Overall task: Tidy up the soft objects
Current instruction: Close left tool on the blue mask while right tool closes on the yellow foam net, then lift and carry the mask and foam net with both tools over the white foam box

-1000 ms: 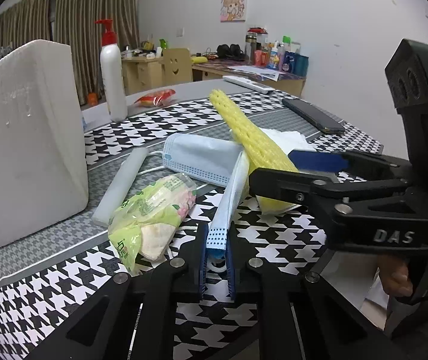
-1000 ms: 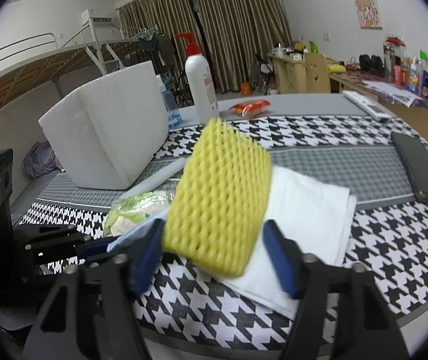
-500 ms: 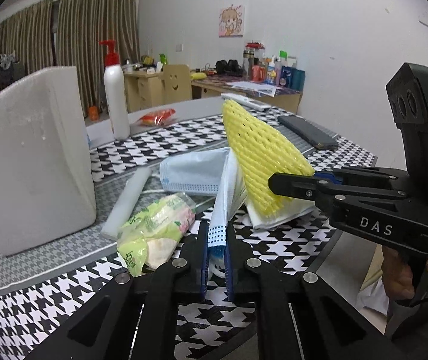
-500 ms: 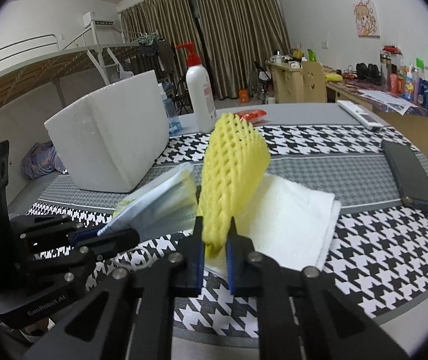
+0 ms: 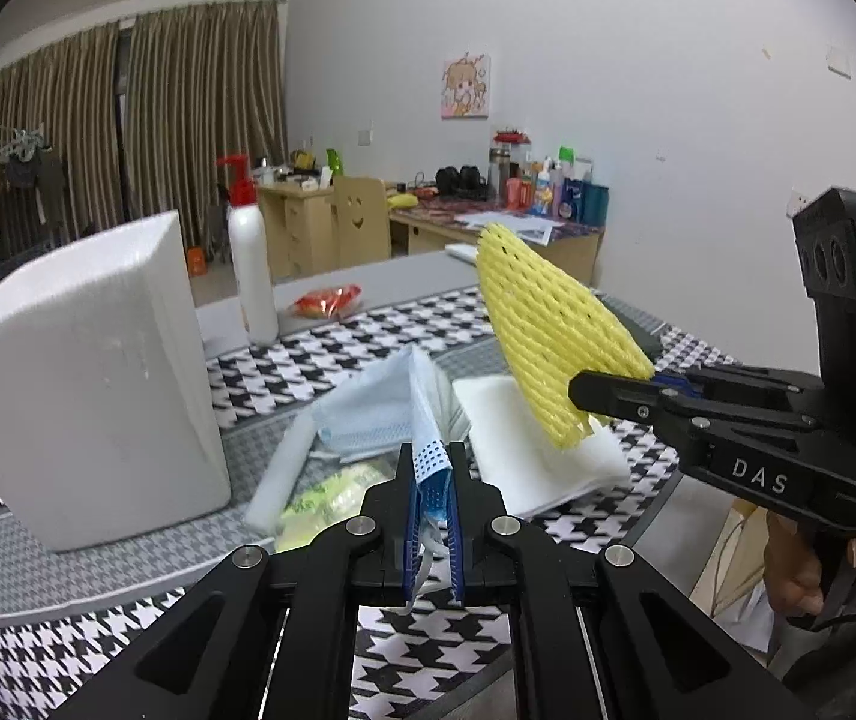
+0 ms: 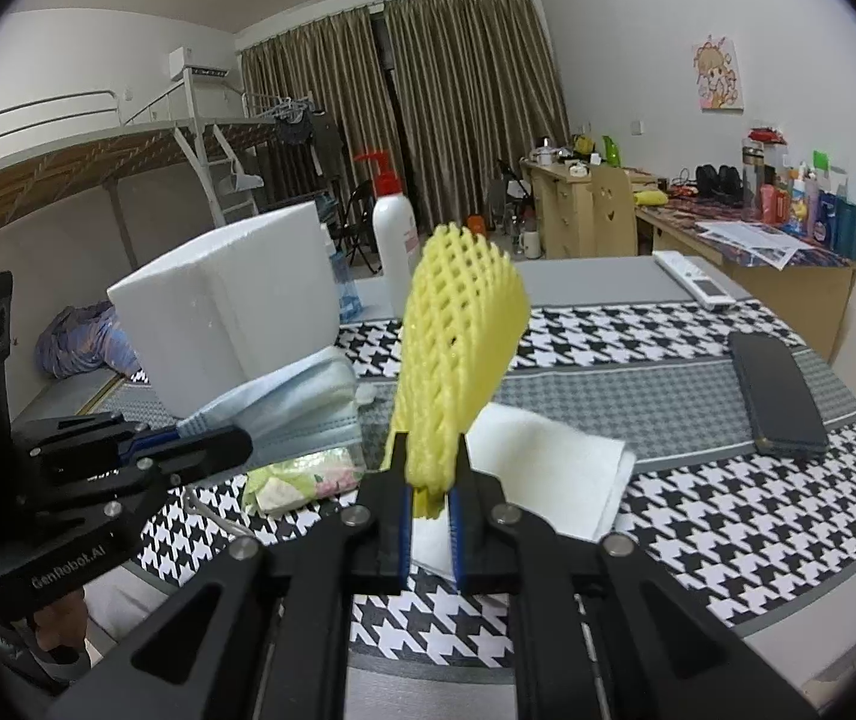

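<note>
The left gripper (image 5: 431,501) is clamped on a pale blue mask (image 5: 392,402), its blue pads pinching one pleated, dotted end while the rest of the mask fans out in front, lifted above the table (image 5: 98,546). A white ear loop dangles below the pads. The right gripper (image 6: 431,501) is clamped on the lower edge of a yellow net (image 6: 458,336), a foam mesh sleeve with diamond-shaped holes that stands up from the pads and leans slightly right, squashed narrow where it is gripped and wider at the top. The net is clear of the table, above a folded white cloth (image 6: 554,462) lying on the houndstooth covering.

Beneath the mask lie a green and pink packet (image 6: 302,477) and a white foam strip (image 5: 281,477). A white foam box (image 5: 92,372) stands on the left side of the table, with a white pump bottle (image 5: 251,270) with a red head behind it. A dark phone (image 6: 779,396) lies to the right, well apart from the cloth. A hand (image 5: 800,570) holds the right gripper's handle.
</note>
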The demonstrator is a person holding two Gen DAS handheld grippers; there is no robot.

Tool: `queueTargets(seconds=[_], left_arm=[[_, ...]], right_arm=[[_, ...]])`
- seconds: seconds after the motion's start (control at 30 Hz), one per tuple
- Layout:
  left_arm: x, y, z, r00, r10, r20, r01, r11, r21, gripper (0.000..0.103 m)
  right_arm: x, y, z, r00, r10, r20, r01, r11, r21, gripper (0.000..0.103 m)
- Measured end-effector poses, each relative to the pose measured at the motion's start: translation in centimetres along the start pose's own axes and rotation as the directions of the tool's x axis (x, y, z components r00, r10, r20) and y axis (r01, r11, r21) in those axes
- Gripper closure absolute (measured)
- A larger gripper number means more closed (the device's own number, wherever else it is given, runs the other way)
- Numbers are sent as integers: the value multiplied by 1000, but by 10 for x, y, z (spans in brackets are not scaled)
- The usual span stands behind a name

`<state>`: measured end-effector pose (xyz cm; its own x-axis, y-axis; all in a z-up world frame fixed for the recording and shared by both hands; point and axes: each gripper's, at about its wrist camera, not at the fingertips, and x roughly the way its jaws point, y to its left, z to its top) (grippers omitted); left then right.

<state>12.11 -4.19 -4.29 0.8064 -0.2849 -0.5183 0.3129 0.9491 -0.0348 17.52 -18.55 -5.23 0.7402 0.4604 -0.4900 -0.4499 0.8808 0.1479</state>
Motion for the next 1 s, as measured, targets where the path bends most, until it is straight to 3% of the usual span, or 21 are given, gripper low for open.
queueTargets(seconds=[0.7,1.0], left_arm=[[-20,9,42,996,15,92,-15,1000,-1,99],[-30,11,52,990,56,130,-57,998,2,99]], right_arm=[[-10,3,30,998,-18,68,20,1000,-21,90],[-13,10,41,995,-7,99,12,999,-51,90]])
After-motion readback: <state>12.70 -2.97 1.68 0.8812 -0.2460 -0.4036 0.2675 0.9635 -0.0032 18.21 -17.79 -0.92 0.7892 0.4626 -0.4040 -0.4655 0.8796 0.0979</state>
